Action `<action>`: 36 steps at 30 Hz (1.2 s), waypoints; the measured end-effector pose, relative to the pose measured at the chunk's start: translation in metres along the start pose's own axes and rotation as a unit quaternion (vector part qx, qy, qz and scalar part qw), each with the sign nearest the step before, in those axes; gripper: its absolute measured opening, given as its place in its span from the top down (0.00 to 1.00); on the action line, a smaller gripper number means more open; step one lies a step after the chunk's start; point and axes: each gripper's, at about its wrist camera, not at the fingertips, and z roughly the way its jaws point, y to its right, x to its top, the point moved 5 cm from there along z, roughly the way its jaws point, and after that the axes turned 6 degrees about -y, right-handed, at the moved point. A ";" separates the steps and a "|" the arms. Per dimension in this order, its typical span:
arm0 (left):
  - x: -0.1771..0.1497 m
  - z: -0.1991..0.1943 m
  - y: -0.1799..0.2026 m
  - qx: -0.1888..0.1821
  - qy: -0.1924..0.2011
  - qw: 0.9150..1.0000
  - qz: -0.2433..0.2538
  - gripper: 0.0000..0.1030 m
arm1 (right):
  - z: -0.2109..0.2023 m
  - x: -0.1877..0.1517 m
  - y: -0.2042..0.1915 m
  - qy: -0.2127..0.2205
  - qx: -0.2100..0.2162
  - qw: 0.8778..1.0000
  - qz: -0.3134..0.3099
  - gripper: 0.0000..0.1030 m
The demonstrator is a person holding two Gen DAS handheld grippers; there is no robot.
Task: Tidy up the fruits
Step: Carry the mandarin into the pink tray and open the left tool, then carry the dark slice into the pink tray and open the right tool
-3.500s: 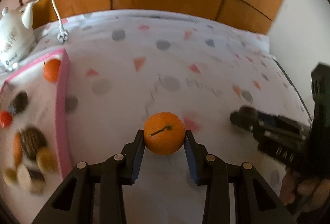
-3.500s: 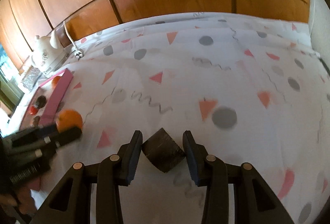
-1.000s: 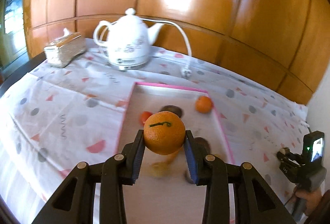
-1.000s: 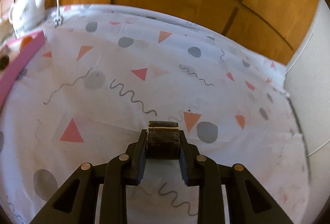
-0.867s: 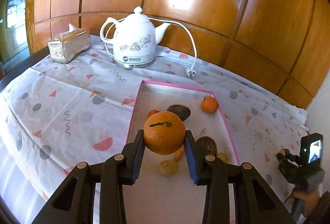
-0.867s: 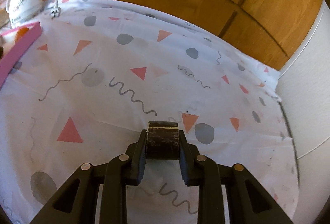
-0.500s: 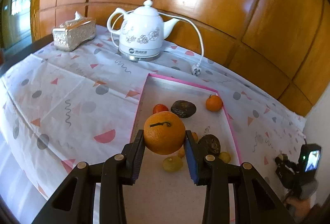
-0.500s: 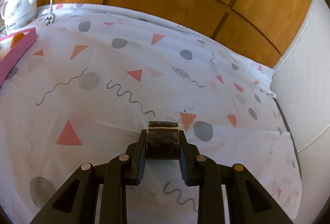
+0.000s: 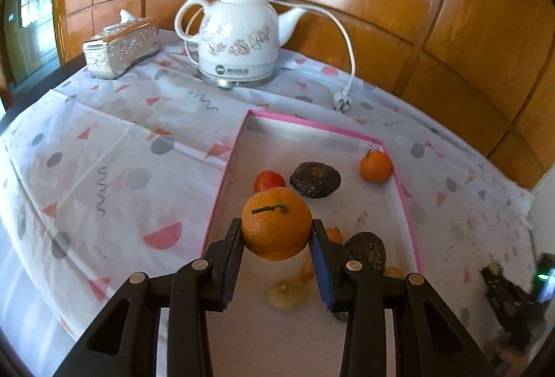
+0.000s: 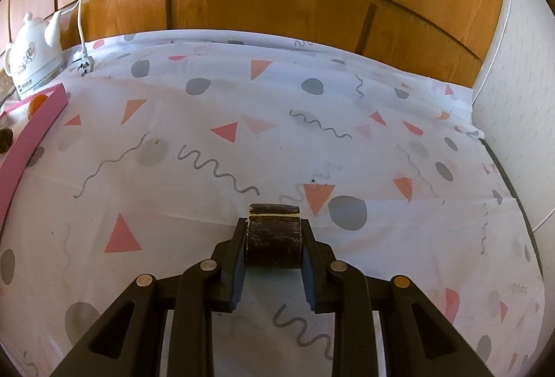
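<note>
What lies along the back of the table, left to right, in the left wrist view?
Silver tissue box → white kettle → its plug → small orange in the pink-rimmed tray's far corner.

Each camera looks forward and down along its own gripper's fingers, close above the patterned tablecloth point(image 10: 194, 120). The left view faces the pink-rimmed tray point(image 9: 239, 137) and white kettle point(image 9: 239, 40); the right view catches both at its left edge.
</note>
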 end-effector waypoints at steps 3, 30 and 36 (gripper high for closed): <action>0.003 0.010 0.001 0.011 -0.003 1.000 -0.003 0.62 | 0.000 0.000 0.001 0.001 0.002 1.000 0.003 0.74; -0.006 -0.033 -0.019 0.037 0.048 0.998 -0.009 0.48 | -0.008 0.006 -0.010 -0.004 0.021 1.000 -0.004 0.74; -0.011 -0.049 -0.022 0.039 0.061 0.997 -0.005 0.45 | -0.041 0.022 -0.063 0.025 0.100 0.994 -0.042 0.74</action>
